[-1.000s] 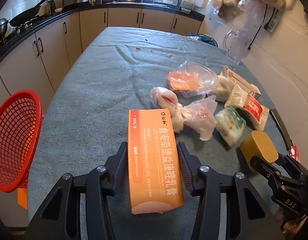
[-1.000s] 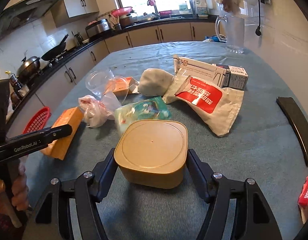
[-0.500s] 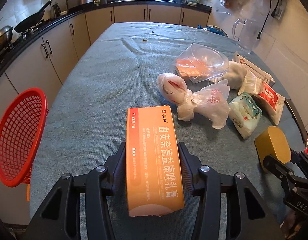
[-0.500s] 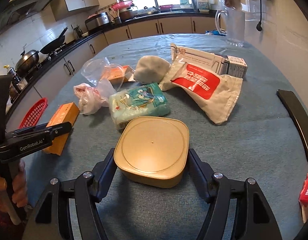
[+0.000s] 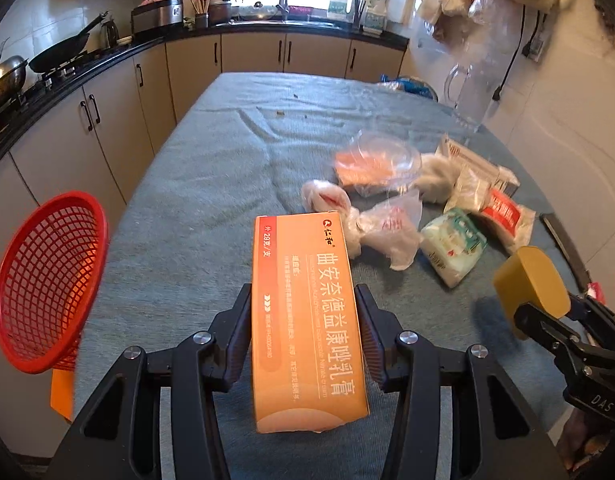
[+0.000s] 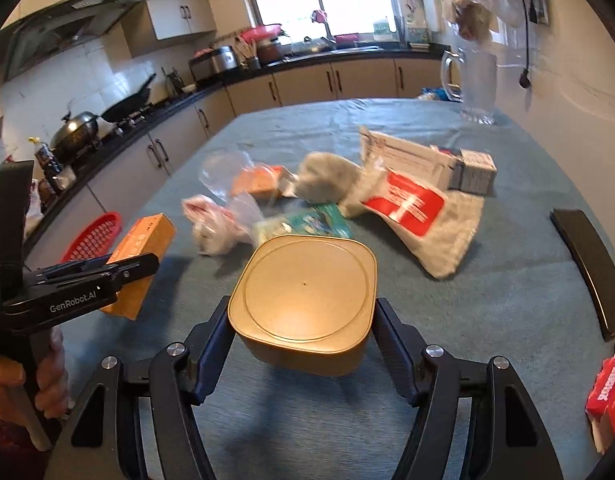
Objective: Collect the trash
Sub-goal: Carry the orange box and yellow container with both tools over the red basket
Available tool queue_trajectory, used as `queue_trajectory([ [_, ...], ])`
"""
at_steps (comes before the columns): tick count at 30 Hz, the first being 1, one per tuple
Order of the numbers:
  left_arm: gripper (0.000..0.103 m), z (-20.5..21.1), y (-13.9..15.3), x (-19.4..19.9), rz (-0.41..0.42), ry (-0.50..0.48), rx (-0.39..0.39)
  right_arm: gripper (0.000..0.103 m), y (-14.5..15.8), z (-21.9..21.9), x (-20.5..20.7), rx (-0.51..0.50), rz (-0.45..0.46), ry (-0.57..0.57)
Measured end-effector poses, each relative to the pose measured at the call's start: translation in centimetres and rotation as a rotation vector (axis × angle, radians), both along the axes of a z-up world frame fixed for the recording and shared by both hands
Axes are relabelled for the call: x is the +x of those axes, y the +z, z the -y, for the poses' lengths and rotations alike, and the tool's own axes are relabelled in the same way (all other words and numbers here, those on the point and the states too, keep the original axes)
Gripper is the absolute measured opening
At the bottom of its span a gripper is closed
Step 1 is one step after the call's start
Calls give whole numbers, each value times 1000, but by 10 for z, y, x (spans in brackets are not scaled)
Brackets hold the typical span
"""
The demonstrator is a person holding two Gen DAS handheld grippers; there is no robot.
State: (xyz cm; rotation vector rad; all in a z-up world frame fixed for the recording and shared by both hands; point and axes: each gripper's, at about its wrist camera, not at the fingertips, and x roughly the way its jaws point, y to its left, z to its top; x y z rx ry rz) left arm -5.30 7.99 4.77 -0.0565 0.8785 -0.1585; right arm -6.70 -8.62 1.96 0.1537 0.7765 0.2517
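Both tools loaded. Left tool [image 5: 305, 320] is clamped on the orange box [image 5: 305, 320], pads pressing its long sides; the box runs lengthwise up the centre of the left wrist view, lower half of frame, and looks clear of the tabletop [image 5: 211, 184]. In the right wrist view the same box [image 6: 141, 256] shows at centre left, gripped by the left tool [image 6: 119, 268], with a hand [image 6: 11, 384] on its handle at lower left.

Right tool [image 6: 303, 316] is clamped on the tan tub [image 6: 305, 296], fingers against its left and right walls; the tub sits dead centre in that view, lid up, a shadow on the cloth under it. From the left wrist view the tub [image 5: 531, 284] is at the right edge, held by the right tool [image 5: 547, 316].

Red basket [image 5: 47, 280] is at the left edge of the left wrist view, off the tabletop side, tilted toward us.

The rest of the trash lies on the tabletop, upper right of centre: plastic bags [image 5: 371, 224], a clear bag with something orange inside [image 5: 371, 164], a green-white pack [image 5: 455, 244], a red-label pouch [image 6: 411, 204], a white carton [image 6: 411, 156]. All blurred in both views.

A clear jug [image 6: 475, 84] stands at the far right of the tabletop.
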Motion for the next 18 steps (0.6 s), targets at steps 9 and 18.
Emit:
queue_trajectory([
  [9,47,-61,22,-12,42,108,-48,73,12,-43,19,69,-29,132],
  [18,47,-153,35,-21,92,283,-66,73,36,-128,48,104,-57,317],
])
